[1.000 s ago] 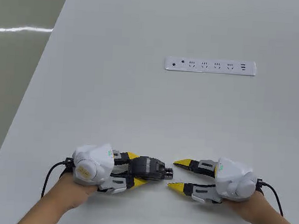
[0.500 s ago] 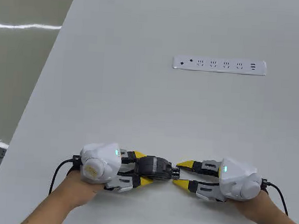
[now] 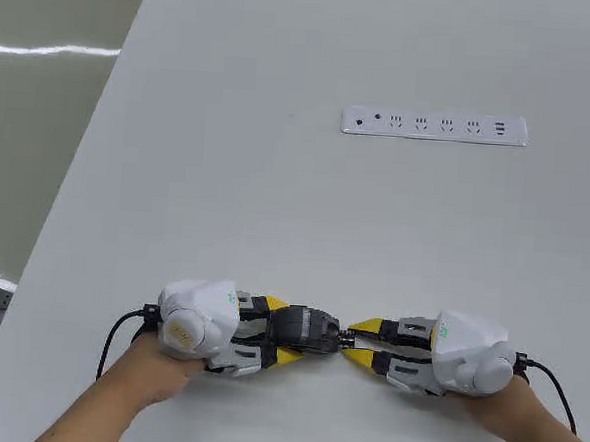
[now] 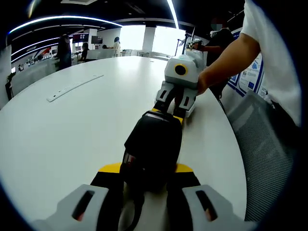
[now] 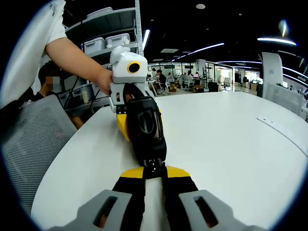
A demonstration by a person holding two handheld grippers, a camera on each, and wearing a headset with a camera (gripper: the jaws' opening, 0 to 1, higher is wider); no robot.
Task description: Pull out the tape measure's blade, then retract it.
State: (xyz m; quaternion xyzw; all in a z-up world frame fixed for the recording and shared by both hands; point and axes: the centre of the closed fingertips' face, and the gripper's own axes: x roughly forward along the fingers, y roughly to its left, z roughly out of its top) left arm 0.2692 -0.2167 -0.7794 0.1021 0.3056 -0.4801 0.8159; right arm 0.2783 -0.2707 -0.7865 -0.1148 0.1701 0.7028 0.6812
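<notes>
A black tape measure (image 3: 303, 329) lies near the table's front edge, with my left gripper (image 3: 276, 330) shut on its body. In the left gripper view the case (image 4: 154, 144) fills the gap between the yellow fingertips (image 4: 109, 168). My right gripper (image 3: 354, 341) faces it from the right, its jaws closed in on the blade's end hook (image 5: 153, 165) at the case's mouth. The tape measure (image 5: 146, 122) runs straight away from the right gripper (image 5: 154, 172) toward the left gripper (image 5: 126, 72). No blade length shows outside the case.
A white power strip (image 3: 434, 125) lies flat on the white table (image 3: 276, 200) at the far right, also the power strip (image 4: 72, 87) in the left gripper view. The table's left edge (image 3: 72, 187) drops to the floor. A person's hands hold both grippers.
My right gripper moved left up to the tape measure's mouth and its jaws narrowed onto the end hook. The left gripper kept its hold; the head camera shifted a little.
</notes>
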